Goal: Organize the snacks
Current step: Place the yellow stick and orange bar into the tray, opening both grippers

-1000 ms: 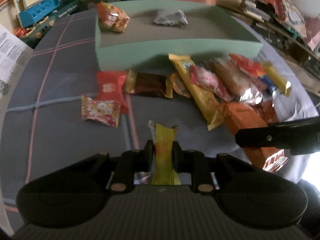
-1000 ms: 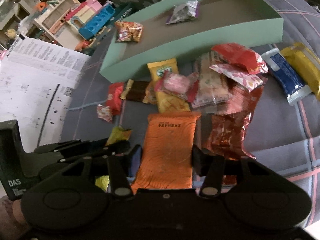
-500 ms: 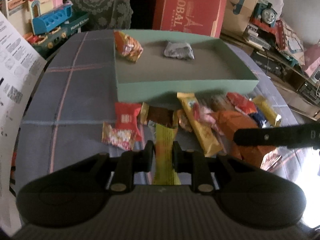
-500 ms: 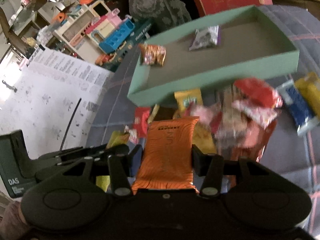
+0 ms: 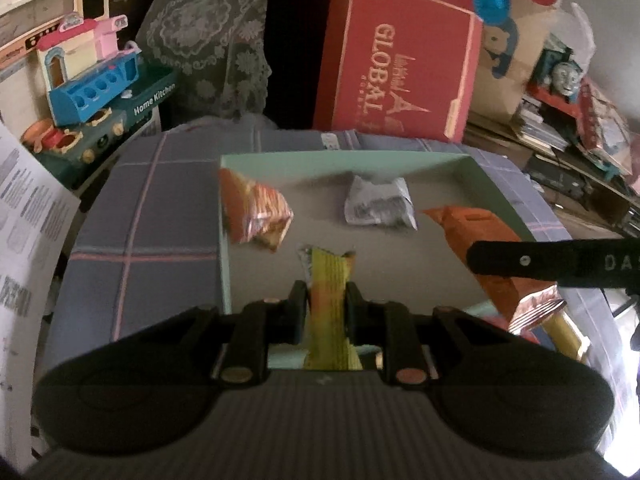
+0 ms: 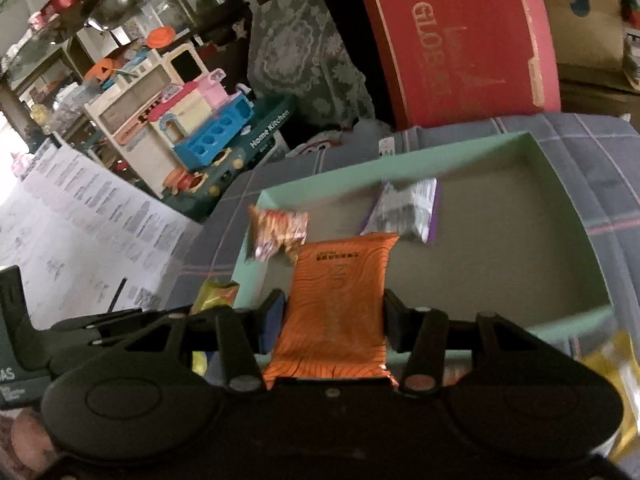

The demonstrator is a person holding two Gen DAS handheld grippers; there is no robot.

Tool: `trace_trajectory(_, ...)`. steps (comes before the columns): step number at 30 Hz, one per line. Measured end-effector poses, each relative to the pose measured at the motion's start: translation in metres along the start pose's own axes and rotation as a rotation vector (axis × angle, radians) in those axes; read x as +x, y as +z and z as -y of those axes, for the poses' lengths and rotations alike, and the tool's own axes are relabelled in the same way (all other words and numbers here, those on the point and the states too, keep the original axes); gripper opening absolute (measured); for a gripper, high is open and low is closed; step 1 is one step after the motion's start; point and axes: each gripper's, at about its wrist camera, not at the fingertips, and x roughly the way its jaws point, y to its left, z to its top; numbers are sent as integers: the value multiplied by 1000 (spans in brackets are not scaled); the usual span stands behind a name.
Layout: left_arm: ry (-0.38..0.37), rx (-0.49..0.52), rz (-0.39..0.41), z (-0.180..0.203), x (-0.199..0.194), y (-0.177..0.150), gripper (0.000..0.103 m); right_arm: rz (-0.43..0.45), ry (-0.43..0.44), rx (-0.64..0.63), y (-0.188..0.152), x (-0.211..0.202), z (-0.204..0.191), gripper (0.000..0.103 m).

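The left gripper (image 5: 326, 300) has its black jaws drawn nearly together, pinching a narrow yellow foil snack bar (image 5: 329, 280) whose crimped end sticks out past the fingertips, over the near part of the tray. The right gripper (image 6: 334, 314) stands partly spread, its pads pressed against both long edges of a wide orange wavy-lined snack packet (image 6: 340, 288), held above the tray's near wall; dark print near the packet's top is too small to read.

Below both lies a shallow mint-green cardboard tray (image 5: 224, 240) with a grey-brown floor, resting on a grey-blue checked cloth (image 5: 152, 208). Inside it are a crumpled orange-and-red foil snack bag (image 5: 256, 216) near the left wall and a silver-and-white foil pouch (image 5: 378, 204) farther back, well apart.

Behind the tray leans a red cardboard box (image 5: 400, 60) printed "GLOBAL". To the left stands a toy kitchen set (image 5: 104, 92) labelled "Home Kitchen", and beside it a white printed paper sheet (image 6: 88, 216), its text illegible.
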Motion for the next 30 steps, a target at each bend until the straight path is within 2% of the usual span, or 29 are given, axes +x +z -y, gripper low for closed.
trace_trajectory(6, 23, 16, -26, -1, 44, 22, 19, -43, -31, -7, 23, 55, 6, 50)
trace_trajectory(12, 57, 38, -73, -6, 77, 21, 21, -84, -54, 7, 23, 83, 22, 51)
trace_trajectory(13, 69, 39, -77, -7, 80, 19, 28, -92, -56, 7, 22, 87, 24, 53)
trace_trajectory(14, 80, 39, -77, -7, 82, 18, 52, -101, -57, 7, 21, 90, 26, 55)
trace_trajectory(15, 91, 35, -75, -7, 82, 16, 67, -107, -62, 11, 20, 92, 27, 59)
trace_trajectory(16, 105, 30, -62, -7, 80, 15, 89, -110, -63, 21, 19, 93, 29, 72)
trace_trajectory(17, 120, 29, -42, -7, 77, 14, 100, -106, -59, 30, 19, 91, 30, 80)
trace_trajectory(18, 131, 31, -24, -6, 73, 14, 103, -93, -57, 35, 18, 88, 30, 93)
trace_trajectory(19, 133, 33, -16, -6, 70, 14, 103, -74, -54, 35, 18, 85, 30, 98)
trace_trajectory(22, 127, 26, -21, -5, 64, 16, 103, -45, -57, 26, 18, 74, 29, 103)
trace_trajectory(30, 123, 9, -24, 1, 39, 11, 103, -9, -47, 12, 12, 45, 24, 103)
